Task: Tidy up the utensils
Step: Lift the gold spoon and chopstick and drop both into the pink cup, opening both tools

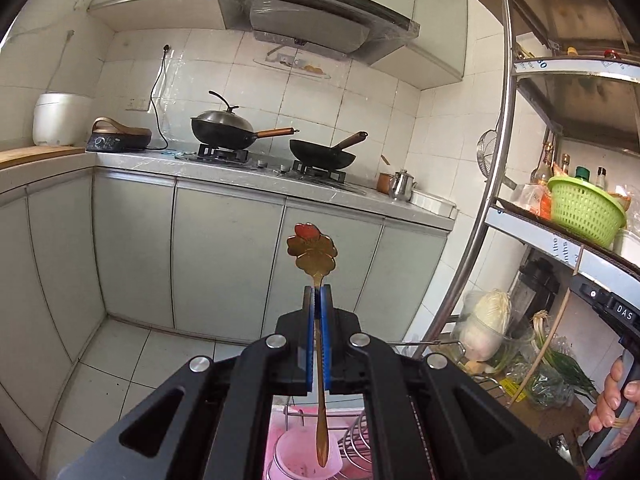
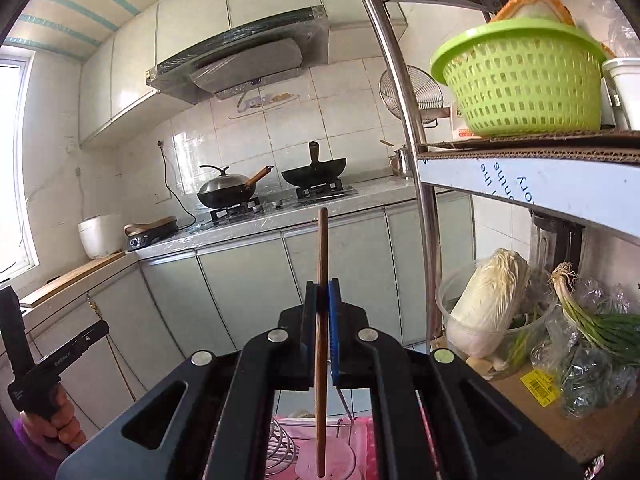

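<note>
My left gripper [image 1: 317,292] is shut on a gold spoon [image 1: 313,254] with a flower-shaped end. The spoon stands upright and its lower end hangs over a pink cup [image 1: 298,456] in a wire dish rack [image 1: 356,440]. My right gripper [image 2: 323,290] is shut on a brown wooden chopstick [image 2: 322,248], held upright. Its lower end points into the pink cup [image 2: 326,458] beside the rack's wire loops [image 2: 282,446]. The right gripper's handle shows in the left wrist view [image 1: 616,320], and the left gripper's handle in the right wrist view [image 2: 52,364].
A counter with a stove carries a lidded wok [image 1: 224,126] and an open wok [image 1: 324,152]. A metal shelf rack [image 1: 500,160] on the right holds a green basket [image 2: 520,80], a cabbage [image 2: 488,300] and green onions [image 2: 592,316]. A rice cooker [image 1: 60,118] sits at the left.
</note>
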The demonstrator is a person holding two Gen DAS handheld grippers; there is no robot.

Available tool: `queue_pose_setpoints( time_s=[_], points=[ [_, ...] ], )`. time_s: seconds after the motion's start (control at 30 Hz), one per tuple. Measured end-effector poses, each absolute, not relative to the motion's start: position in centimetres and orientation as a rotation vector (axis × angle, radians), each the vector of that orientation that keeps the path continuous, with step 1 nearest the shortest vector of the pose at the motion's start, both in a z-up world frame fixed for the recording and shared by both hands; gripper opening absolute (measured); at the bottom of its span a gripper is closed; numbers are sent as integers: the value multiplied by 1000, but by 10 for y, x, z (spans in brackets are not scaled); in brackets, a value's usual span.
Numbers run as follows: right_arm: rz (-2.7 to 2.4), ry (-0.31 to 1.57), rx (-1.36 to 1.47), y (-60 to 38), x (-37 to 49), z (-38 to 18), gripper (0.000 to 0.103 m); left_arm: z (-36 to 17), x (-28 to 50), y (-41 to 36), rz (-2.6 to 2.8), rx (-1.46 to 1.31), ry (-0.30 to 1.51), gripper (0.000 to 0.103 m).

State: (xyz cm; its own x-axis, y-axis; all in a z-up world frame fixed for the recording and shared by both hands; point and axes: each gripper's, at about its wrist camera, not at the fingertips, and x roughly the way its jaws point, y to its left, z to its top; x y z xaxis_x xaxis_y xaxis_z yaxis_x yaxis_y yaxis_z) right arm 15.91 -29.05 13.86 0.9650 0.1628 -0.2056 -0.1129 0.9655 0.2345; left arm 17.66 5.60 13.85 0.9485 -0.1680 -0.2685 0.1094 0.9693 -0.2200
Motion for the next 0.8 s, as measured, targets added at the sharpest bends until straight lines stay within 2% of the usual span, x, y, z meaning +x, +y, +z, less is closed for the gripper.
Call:
queue_pose_setpoints(
  time_s=[0.17,0.43,0.7,0.8],
  points=[
    [134,269,205,-287,174,113,6,104,193,56,-139,-203,290,2],
    [148,405,238,-292,181,68,6,51,195,53,-168,-188,397,2],
    [162,542,252,-288,189,39,6,26,202,54,-201,-234,531,3],
    [164,565,251,-287,189,40,6,23,206,56,-217,-255,575,8]
  ],
)
